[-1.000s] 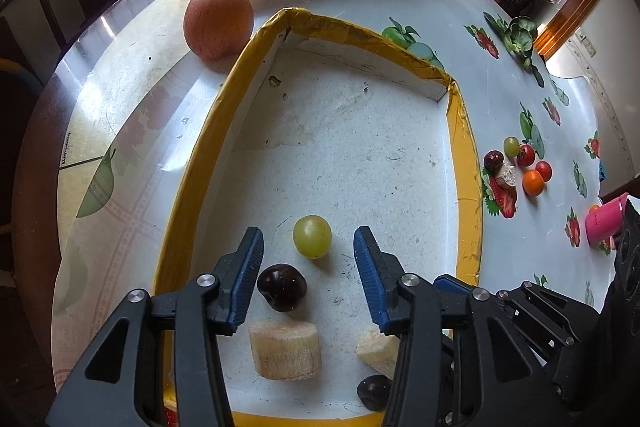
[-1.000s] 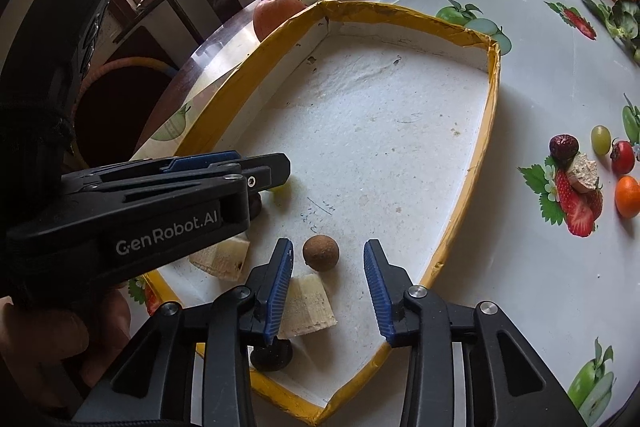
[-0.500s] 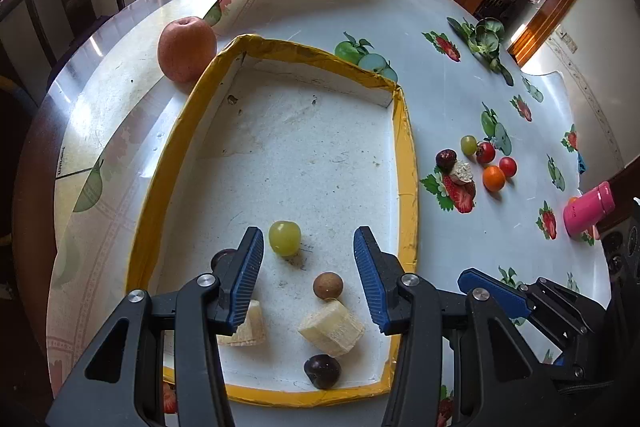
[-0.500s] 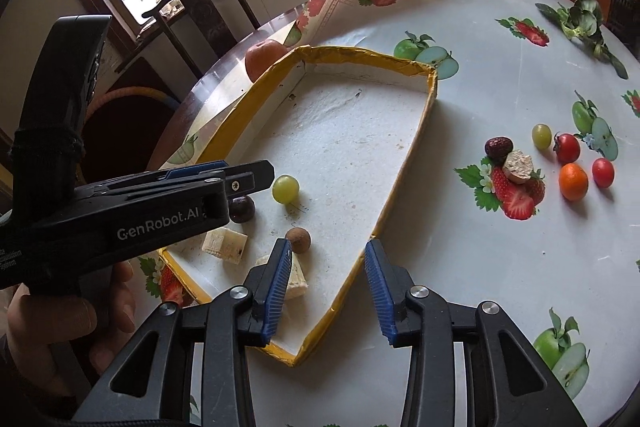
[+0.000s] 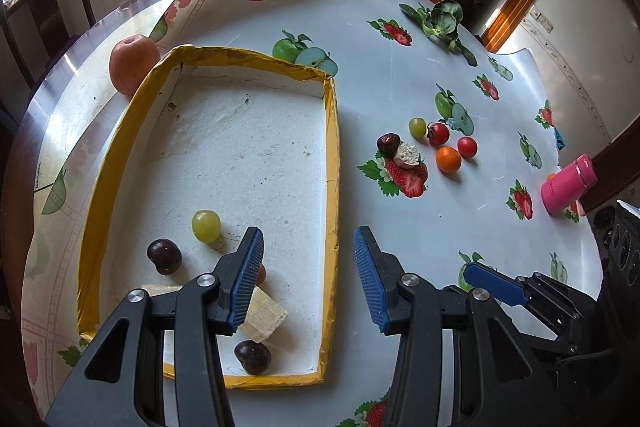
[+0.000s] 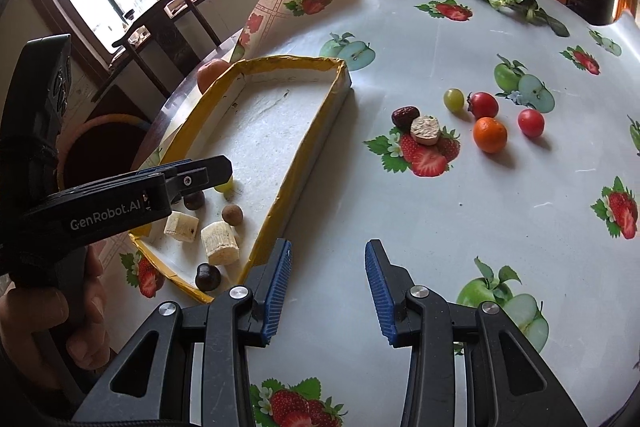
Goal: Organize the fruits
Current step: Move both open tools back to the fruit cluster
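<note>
An apple is seen at the far left of the table, resting against the outer wall of the yellow-rimmed tray at about ten o'clock in the left wrist view. Inside the tray, toward its near end, are gathered a green grape, a dark plum, two banana pieces, a small brown round fruit and a second dark plum by the near wall.

The left gripper is held above the tray's right rim; its jaws are parted moderately and nothing is gripped between them. The hand carrying it is seen at eight o'clock in the right wrist view.

The right gripper is poised over bare tablecloth just right of the tray, its jaws likewise partly open and empty.

Further right, at about two o'clock from the tray, a cluster of loose fruit is laid on the table: a red date touching a pale round slice, a second green grape, a persimmon-like red fruit, an orange and a cherry tomato. Leafy greens are found at one o'clock, and a pink cup at three o'clock near the table's edge.
</note>
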Tool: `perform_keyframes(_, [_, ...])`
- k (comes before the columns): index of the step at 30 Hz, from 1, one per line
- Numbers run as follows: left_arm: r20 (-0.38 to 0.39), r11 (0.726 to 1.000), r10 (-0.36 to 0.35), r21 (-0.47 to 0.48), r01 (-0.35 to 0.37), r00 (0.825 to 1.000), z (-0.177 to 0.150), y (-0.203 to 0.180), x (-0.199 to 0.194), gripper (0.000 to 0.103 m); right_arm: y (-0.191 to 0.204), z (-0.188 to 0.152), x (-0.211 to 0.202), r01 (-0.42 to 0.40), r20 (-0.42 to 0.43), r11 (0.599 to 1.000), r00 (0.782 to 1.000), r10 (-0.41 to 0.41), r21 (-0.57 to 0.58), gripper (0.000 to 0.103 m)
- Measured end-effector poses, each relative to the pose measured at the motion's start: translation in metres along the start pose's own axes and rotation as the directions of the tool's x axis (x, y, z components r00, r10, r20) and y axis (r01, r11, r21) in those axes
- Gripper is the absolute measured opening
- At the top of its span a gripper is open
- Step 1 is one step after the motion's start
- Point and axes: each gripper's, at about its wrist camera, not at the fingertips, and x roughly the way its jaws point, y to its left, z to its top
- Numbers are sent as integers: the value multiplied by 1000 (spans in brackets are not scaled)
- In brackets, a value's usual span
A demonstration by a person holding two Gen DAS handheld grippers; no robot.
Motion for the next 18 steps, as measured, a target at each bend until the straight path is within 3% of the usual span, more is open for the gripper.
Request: perform_keyframes(18, [-30,997,-44,56,46,999,-2,-48,11,45,-56,-11,-19,46,24,994,999,-48,97,40])
